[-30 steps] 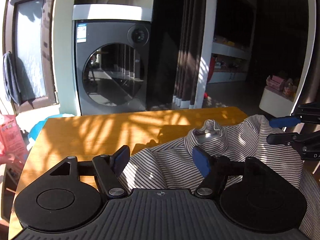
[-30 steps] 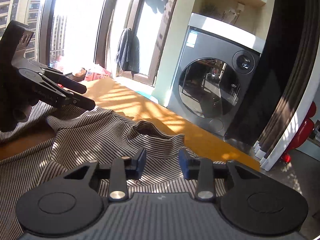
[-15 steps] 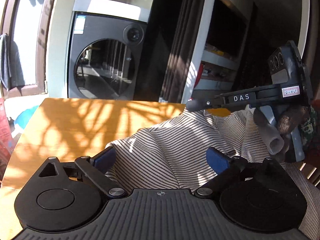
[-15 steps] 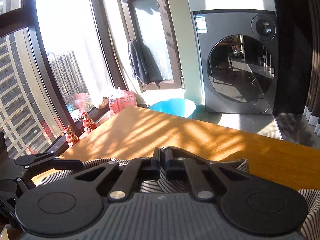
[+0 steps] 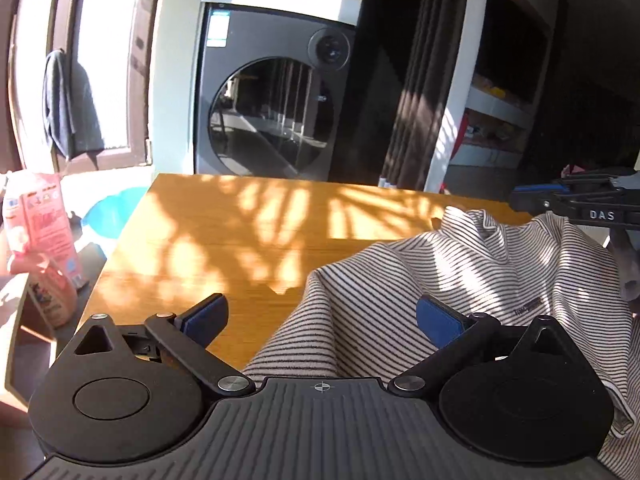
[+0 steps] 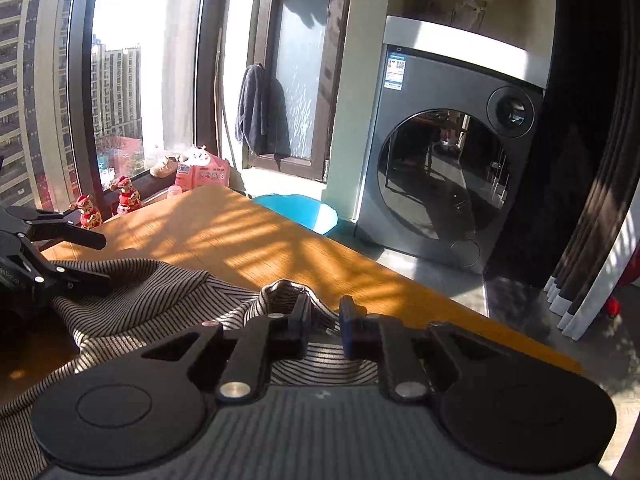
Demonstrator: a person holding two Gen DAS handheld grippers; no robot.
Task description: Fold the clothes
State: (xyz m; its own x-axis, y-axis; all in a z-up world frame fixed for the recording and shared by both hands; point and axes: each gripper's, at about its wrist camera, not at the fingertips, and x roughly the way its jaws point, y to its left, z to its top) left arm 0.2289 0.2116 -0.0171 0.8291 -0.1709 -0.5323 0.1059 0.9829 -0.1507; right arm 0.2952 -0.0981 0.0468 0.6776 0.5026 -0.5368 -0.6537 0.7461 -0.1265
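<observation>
Where shirt (image 5: pixel 460 280) ends, table (image 5: pixel 224 240) (sunlit) lies bare

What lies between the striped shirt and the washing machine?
Only a bare stretch of the wooden table, then floor, separates the striped shirt from the washing machine; the left wrist view shows it.

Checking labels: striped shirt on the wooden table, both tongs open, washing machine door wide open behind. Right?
One error: the washing machine door is closed, as the right wrist view shows. The rest holds: the striped shirt lies on the wooden table, and the left tongs and right tongs are open.
</observation>
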